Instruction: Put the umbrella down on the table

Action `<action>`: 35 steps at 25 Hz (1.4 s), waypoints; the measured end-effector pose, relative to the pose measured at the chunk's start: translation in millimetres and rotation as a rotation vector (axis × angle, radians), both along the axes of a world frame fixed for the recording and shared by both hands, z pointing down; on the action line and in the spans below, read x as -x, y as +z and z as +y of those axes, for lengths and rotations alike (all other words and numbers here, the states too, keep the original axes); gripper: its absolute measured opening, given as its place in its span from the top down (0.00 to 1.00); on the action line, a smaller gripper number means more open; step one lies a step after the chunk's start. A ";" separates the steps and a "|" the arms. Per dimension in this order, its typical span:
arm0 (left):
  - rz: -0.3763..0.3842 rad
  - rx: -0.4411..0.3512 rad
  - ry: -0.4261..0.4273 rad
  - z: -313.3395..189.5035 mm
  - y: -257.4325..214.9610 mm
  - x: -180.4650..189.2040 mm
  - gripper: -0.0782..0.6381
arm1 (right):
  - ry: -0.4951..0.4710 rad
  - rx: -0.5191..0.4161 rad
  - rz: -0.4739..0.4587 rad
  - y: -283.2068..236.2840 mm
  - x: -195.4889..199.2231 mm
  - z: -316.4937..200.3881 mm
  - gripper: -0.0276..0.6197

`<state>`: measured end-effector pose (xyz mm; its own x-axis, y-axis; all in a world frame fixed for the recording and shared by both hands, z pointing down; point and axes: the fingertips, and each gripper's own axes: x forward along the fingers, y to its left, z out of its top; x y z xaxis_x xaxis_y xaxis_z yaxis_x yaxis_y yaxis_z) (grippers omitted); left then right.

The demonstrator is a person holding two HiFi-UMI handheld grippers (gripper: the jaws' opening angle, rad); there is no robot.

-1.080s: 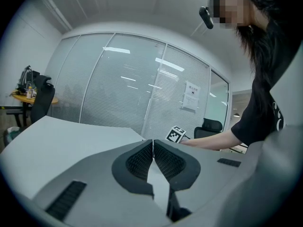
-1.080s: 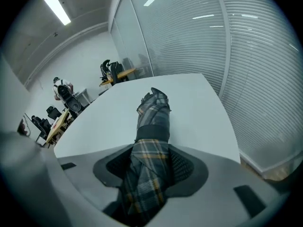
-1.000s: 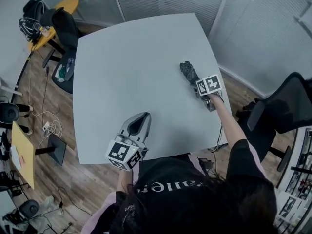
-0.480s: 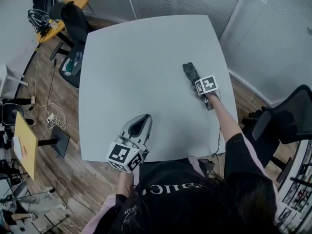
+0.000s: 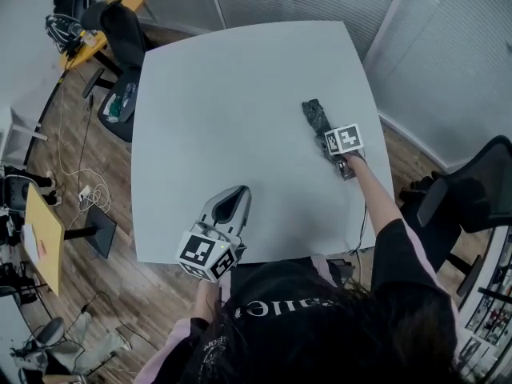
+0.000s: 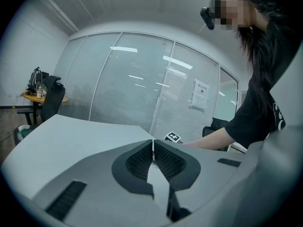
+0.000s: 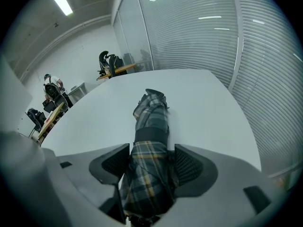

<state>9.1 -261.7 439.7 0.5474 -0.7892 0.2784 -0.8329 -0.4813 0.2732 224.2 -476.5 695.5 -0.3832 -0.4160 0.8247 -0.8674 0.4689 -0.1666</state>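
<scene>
A folded plaid umbrella lies on the pale grey table near its right edge, with its tip pointing away from me. My right gripper straddles the handle end. In the right gripper view the umbrella runs between the two pads, and the jaws are opening with a thin gap on each side. My left gripper hovers over the near edge of the table, shut and empty, its pads meeting at the tip.
A black office chair stands off the table's right side. Another chair and a yellow table with cables are at the far left. Glass walls with blinds run behind the table.
The right gripper has sunk a little with the umbrella onto the table. The left gripper stays near the front edge.
</scene>
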 end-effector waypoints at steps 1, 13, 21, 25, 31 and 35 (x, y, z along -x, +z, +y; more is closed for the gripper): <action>0.002 0.000 0.001 0.1 0.0 0.6 0.85 | 0.005 -0.016 0.001 -4.7 0.1 1.1 0.52; 0.034 -0.022 0.062 4.3 -6.3 0.8 0.85 | -0.010 -0.182 -0.214 -96.8 32.6 55.1 0.53; 0.055 -0.031 0.137 11.4 -9.4 4.5 0.85 | 0.029 -0.290 -0.387 -170.9 66.7 120.4 0.62; 0.062 -0.030 0.178 19.3 -9.3 8.4 0.85 | 0.083 -0.313 -0.454 -191.7 77.6 157.1 0.65; 0.067 -0.021 0.229 37.7 -7.7 21.1 0.85 | 0.172 -0.345 -0.463 -204.5 88.5 205.0 0.75; 0.067 -0.018 0.251 49.6 -6.4 33.9 0.85 | 0.184 -0.357 -0.461 -209.0 106.6 230.5 0.80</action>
